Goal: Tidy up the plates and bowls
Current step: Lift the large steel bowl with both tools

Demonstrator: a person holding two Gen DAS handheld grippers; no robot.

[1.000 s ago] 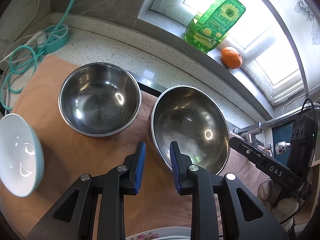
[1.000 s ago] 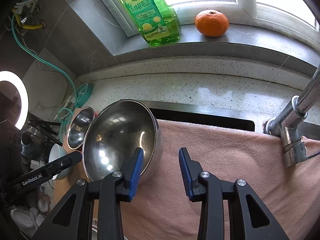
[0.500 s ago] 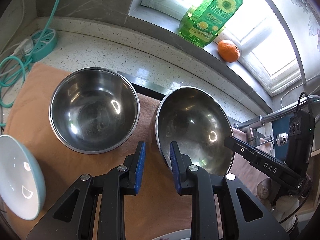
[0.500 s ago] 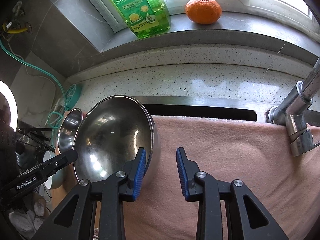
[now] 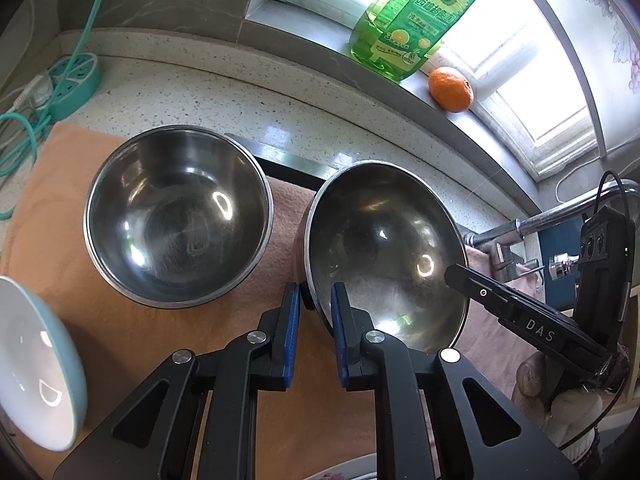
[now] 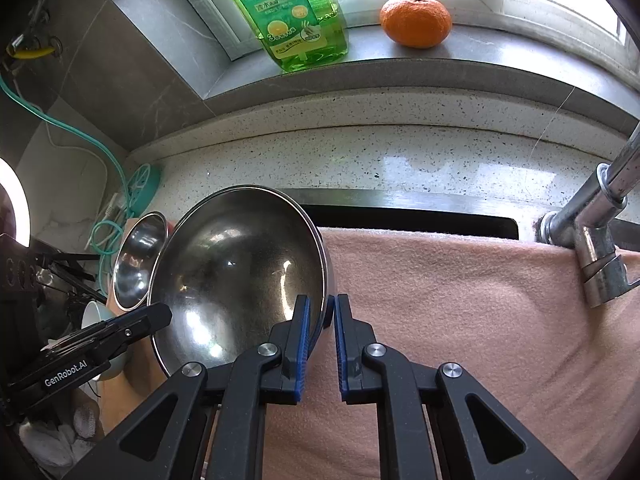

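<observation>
A large steel bowl (image 5: 384, 248) stands tilted on the towel, its opening turned toward me. My left gripper (image 5: 315, 300) straddles its near left rim, jaws closing, one pad inside the bowl and one against the outer wall. My right gripper (image 6: 322, 312) is closing on the opposite rim of the same bowl (image 6: 240, 272), pads tight on the thin edge. A smaller steel bowl (image 5: 176, 216) sits upright just to the left. A white bowl with a teal outside (image 5: 32, 364) stands at the far left.
An orange towel (image 5: 120, 340) and a pink towel (image 6: 460, 300) cover the counter and sink edge. The faucet (image 6: 596, 248) rises at the right. A green detergent bottle (image 6: 296, 12) and an orange (image 6: 416, 20) rest on the sill. A teal power strip (image 5: 72, 84) lies back left.
Both pairs of jaws have narrowed onto the large steel bowl's rim, the right one by far more. Neither hand has shifted much, and the bowl stays tilted.
</observation>
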